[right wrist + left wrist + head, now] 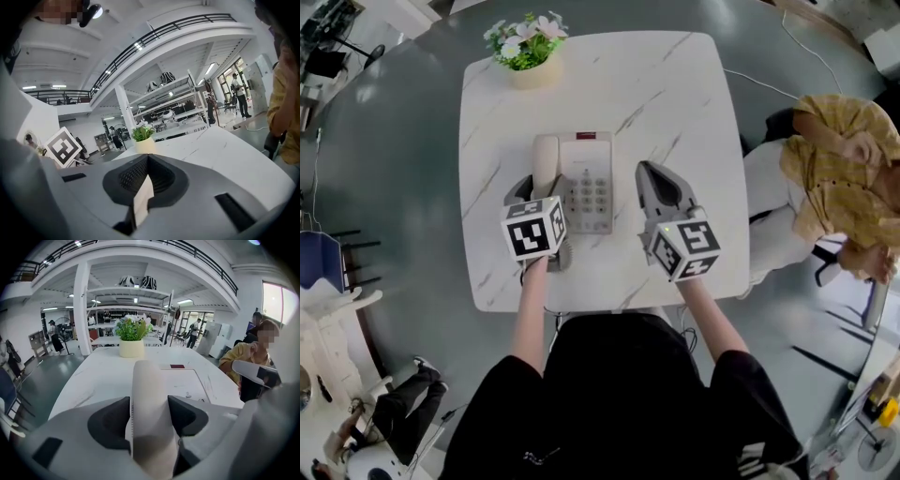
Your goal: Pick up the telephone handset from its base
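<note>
White marble-patterned worktop [675, 94], standing on a grey floor, carried a telephone base [586, 183] and a potted plant [530, 56] at the far edge.

Head view: the handset [545, 159] lay in its cradle along the left side of the base, not yet lifted. The left gripper [539, 192] sat over the handset's near end. The right gripper [649, 169] was beside the base on its right, apart from it. Both forearms reached forward over the near edge of the worktop, roughly parallel. The left gripper was pitched downward; the right was held nearer level.

Left gripper view: the jaws stood wide apart, one dark pad on each side of the handset, which ran lengthwise up the gap. The pads flanked it closely, but no squeeze was evident. Judgement: the approach and straddle were complete, while closing on the handset and raising it off the base were outstanding.

Right gripper view: the jaws were together and held nothing. Only a pale sliver showed low at their seam. They faced across the worktop toward the plant. Judgement: this gripper had no part in the grasp at this moment.
</note>
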Demonstrator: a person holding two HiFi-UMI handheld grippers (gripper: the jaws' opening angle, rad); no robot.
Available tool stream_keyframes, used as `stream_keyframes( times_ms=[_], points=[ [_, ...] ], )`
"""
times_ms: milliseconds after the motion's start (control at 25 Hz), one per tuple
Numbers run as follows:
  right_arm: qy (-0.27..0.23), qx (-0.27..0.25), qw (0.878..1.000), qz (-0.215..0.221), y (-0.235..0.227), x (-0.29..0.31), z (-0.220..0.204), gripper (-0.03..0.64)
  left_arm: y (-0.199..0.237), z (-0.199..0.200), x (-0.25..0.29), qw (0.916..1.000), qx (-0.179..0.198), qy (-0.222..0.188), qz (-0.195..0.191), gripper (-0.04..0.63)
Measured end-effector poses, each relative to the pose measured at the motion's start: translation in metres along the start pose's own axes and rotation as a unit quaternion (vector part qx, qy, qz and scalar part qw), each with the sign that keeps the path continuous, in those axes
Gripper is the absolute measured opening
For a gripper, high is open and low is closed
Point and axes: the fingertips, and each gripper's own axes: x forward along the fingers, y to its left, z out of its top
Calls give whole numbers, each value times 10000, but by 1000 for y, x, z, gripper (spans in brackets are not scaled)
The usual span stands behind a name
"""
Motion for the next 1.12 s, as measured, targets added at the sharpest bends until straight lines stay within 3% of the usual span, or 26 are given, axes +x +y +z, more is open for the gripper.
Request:
stream_keyframes(
  times_ms=[160,520,1120],
  points=[
    [5,71,9999,-82,-5,0,-4,-11,0,0,3,9999,-65,40,118,216],
    [-4,121,9998,-176,-10,0,-9,-11,0,1,3,9997,-77,-35,229,210],
    [-75,58,9998,-176,-7,-11,1,-11,-5,9,-16,9987,-233,-457,-53,210]
  ],
)
